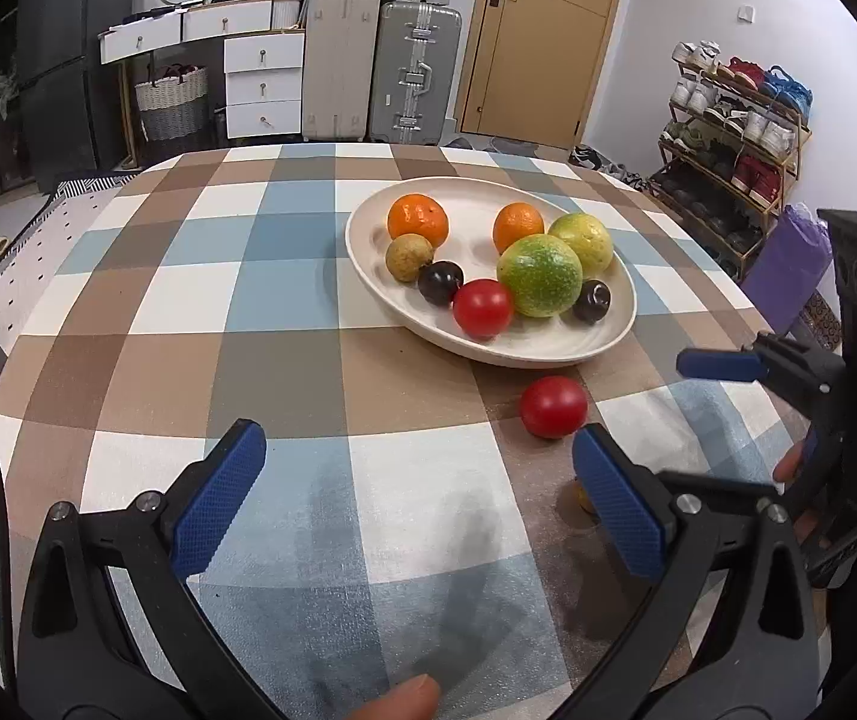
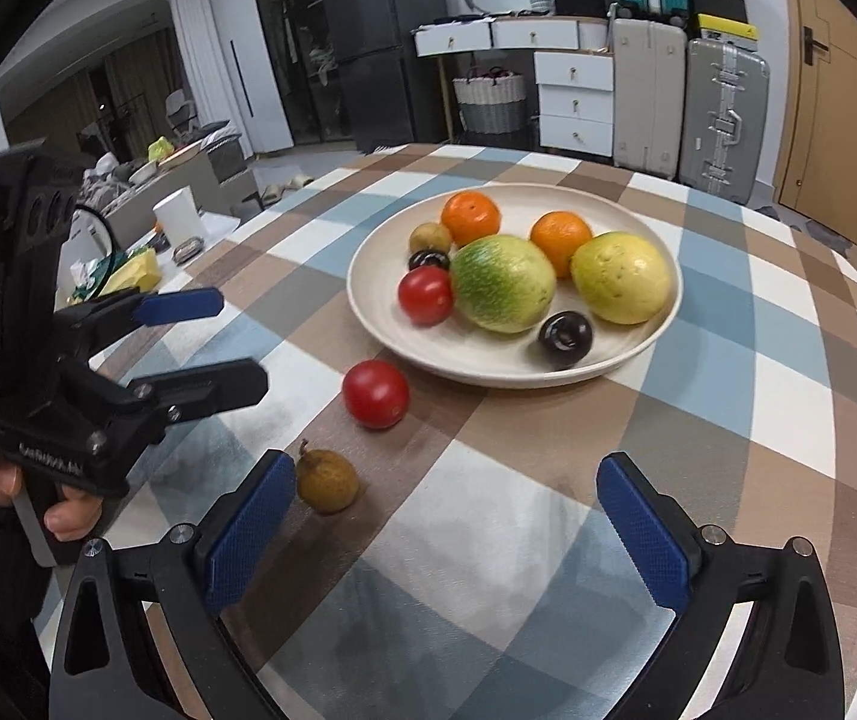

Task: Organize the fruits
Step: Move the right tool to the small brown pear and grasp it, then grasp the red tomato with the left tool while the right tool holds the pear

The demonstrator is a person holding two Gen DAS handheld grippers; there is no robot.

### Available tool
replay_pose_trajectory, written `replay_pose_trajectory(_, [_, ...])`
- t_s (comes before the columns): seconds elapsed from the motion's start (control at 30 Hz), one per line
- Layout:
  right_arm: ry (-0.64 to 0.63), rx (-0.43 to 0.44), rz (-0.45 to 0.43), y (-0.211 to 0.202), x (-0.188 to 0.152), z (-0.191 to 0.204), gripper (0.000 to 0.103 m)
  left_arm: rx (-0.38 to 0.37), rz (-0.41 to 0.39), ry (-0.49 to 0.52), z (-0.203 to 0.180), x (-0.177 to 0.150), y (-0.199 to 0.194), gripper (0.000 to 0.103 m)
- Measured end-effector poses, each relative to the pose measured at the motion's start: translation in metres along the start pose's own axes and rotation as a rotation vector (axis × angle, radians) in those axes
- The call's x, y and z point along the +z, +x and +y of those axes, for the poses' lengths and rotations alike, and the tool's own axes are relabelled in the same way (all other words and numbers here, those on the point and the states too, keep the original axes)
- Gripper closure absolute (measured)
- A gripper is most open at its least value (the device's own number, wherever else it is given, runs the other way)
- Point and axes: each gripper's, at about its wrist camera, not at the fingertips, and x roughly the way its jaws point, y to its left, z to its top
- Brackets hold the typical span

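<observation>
A cream plate (image 1: 548, 348) (image 2: 476, 360) holds two oranges, two green-yellow fruits, two dark plums, a red tomato (image 2: 425, 295) and a small brown fruit. A second red tomato (image 1: 553, 407) (image 2: 375, 393) lies on the cloth just in front of the plate. A loose small brown fruit (image 2: 326, 480) rests by the tip of my right gripper's left finger; in the left wrist view it is almost hidden. My right gripper (image 2: 446, 516) is open and holds nothing. To its left, my left gripper (image 1: 419, 498) (image 2: 242, 342) hovers open and holds nothing.
The round table wears a blue, brown and white checked cloth (image 1: 284, 300). Beyond it stand suitcases (image 1: 413, 72), white drawers (image 1: 263, 84), a wooden door (image 1: 536, 42) and a shoe rack (image 1: 728, 138). A low cluttered table (image 2: 146, 240) is at the left.
</observation>
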Motion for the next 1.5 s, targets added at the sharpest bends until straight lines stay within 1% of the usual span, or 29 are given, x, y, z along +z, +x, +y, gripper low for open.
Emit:
replay_pose_trajectory(0.1, [-0.027, 0.017, 0.022, 0.004, -0.001, 0.007, 0.001, 0.001, -0.001, -0.004, 0.002, 0.000, 0.001, 0.001])
replay_pose_trajectory(0.27, [-0.071, 0.043, 0.049, 0.010, -0.003, 0.020, 0.017, 0.006, 0.008, 0.004, 0.000, 0.000, 0.003, 0.001])
replay_pose_trajectory(0.33, [-0.085, 0.057, 0.056, 0.012, -0.004, 0.024, 0.019, 0.009, 0.012, 0.011, -0.002, -0.001, 0.005, 0.001])
replay_pose_trajectory(0.4, [-0.103, 0.065, 0.060, 0.014, -0.004, 0.028, 0.023, 0.008, 0.010, 0.017, -0.003, -0.001, 0.004, 0.001])
replay_pose_trajectory(0.43, [-0.112, 0.069, 0.063, 0.015, -0.005, 0.030, 0.027, 0.007, 0.010, 0.018, -0.004, -0.001, 0.005, 0.001])
replay_pose_trajectory(0.53, [-0.143, 0.071, 0.071, 0.018, -0.006, 0.036, 0.033, 0.008, 0.015, 0.019, -0.005, -0.002, 0.006, 0.001])
replay_pose_trajectory(0.57, [-0.154, 0.067, 0.073, 0.019, -0.006, 0.038, 0.038, 0.008, 0.017, 0.020, -0.005, -0.002, 0.007, 0.001])
replay_pose_trajectory(0.67, [-0.175, 0.061, 0.075, 0.019, -0.007, 0.041, 0.045, 0.010, 0.025, 0.024, -0.006, -0.002, 0.009, 0.001])
replay_pose_trajectory(0.7, [-0.175, 0.061, 0.074, 0.019, -0.007, 0.041, 0.046, 0.011, 0.028, 0.025, -0.006, -0.003, 0.010, 0.001])
replay_pose_trajectory(0.83, [-0.175, 0.071, 0.065, 0.018, -0.006, 0.040, 0.060, 0.010, 0.032, 0.025, -0.007, -0.003, 0.011, 0.001])
replay_pose_trajectory(1.03, [-0.185, 0.091, 0.058, 0.016, -0.006, 0.042, 0.063, 0.006, 0.039, 0.016, -0.005, -0.003, 0.013, 0.001])
replay_pose_trajectory(1.1, [-0.186, 0.091, 0.056, 0.016, -0.006, 0.042, 0.070, 0.006, 0.043, 0.014, -0.005, -0.003, 0.014, 0.001])
replay_pose_trajectory(1.13, [-0.185, 0.091, 0.054, 0.015, -0.006, 0.042, 0.075, 0.005, 0.044, 0.013, -0.004, -0.003, 0.014, 0.001])
replay_pose_trajectory(1.27, [-0.184, 0.100, 0.042, 0.013, -0.006, 0.042, 0.076, 0.005, 0.043, 0.014, -0.004, -0.003, 0.014, 0.001])
replay_pose_trajectory(1.33, [-0.180, 0.089, 0.033, 0.011, -0.006, 0.039, 0.076, 0.005, 0.045, 0.011, -0.004, -0.003, 0.015, 0.001])
replay_pose_trajectory(1.43, [-0.145, 0.070, 0.006, 0.005, -0.004, 0.029, 0.076, -0.004, 0.056, 0.005, -0.003, -0.003, 0.016, 0.001])
replay_pose_trajectory(1.5, [-0.103, 0.047, -0.034, -0.001, -0.001, 0.018, 0.076, -0.006, 0.061, 0.009, -0.004, -0.003, 0.018, 0.001])
